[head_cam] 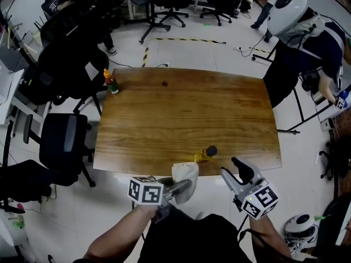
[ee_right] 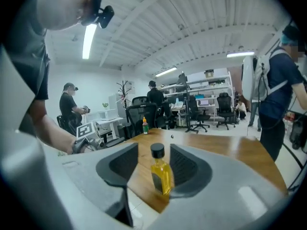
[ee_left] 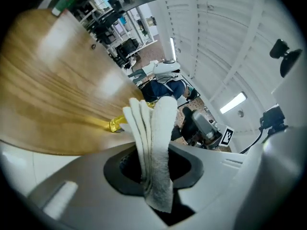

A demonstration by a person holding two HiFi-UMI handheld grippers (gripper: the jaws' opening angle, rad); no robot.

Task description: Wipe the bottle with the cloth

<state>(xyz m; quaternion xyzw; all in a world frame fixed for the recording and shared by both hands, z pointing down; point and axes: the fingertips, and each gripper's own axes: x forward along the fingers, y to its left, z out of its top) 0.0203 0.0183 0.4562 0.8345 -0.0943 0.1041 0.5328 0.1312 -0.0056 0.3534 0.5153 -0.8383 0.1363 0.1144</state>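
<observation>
Left gripper [head_cam: 188, 186] pinches cloth [head_cam: 185, 173]; right gripper [head_cam: 242, 169] gapes; bottle [head_cam: 207, 153] upright, wooden table [head_cam: 181, 111] edge; office chairs [head_cam: 63, 141] around.

Wooden table [head_cam: 175, 114]: yellow bottle [head_cam: 202, 156] near edge, orange-capped bottle [head_cam: 111, 83] far corner.

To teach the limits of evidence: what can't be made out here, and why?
Head view: the small dark thing on the table is too small to name.
Left gripper view: the yellow bottle is mostly behind the cloth.
Left gripper view: the cloth's lower end is buried in the left gripper.
Every view: any print on the bottle is too small or blurred.
</observation>
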